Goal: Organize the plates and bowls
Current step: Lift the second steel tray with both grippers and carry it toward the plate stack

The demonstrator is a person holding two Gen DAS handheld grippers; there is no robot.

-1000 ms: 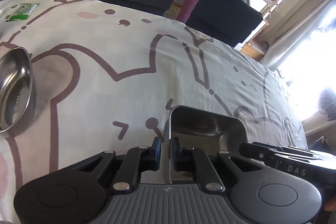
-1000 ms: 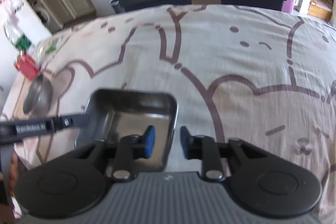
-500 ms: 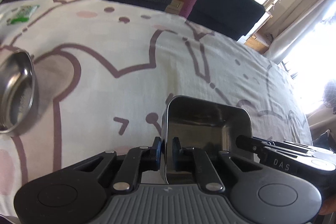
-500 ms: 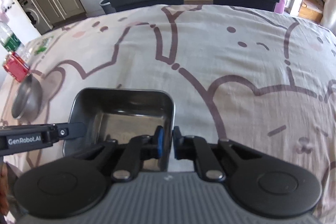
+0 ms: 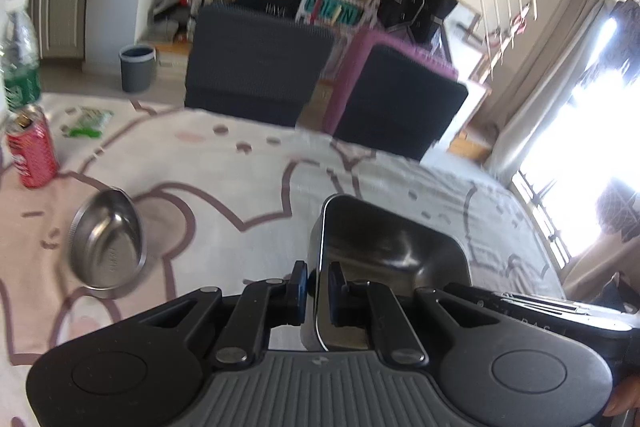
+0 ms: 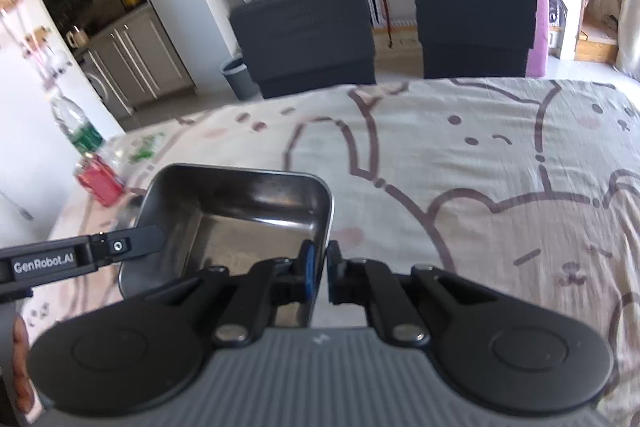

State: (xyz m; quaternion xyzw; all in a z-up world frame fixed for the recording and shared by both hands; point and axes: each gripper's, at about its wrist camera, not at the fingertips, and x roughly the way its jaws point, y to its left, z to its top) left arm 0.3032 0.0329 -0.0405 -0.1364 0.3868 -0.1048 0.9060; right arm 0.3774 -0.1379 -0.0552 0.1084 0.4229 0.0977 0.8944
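- The rectangular steel tray (image 5: 394,251) is gripped on opposite walls by the left gripper (image 5: 318,287) and right gripper (image 6: 318,267) (both clamped narrow), clear of the tablecloth (image 6: 460,163).
- Step judged: carrying; placement beside or under the round bowl (image 5: 108,247) is called for next.

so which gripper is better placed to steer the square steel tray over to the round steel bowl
Left, probably. The left gripper grips the square steel tray's left wall, the side facing the round steel bowl beside it. The right gripper grips the opposite wall, farther away.
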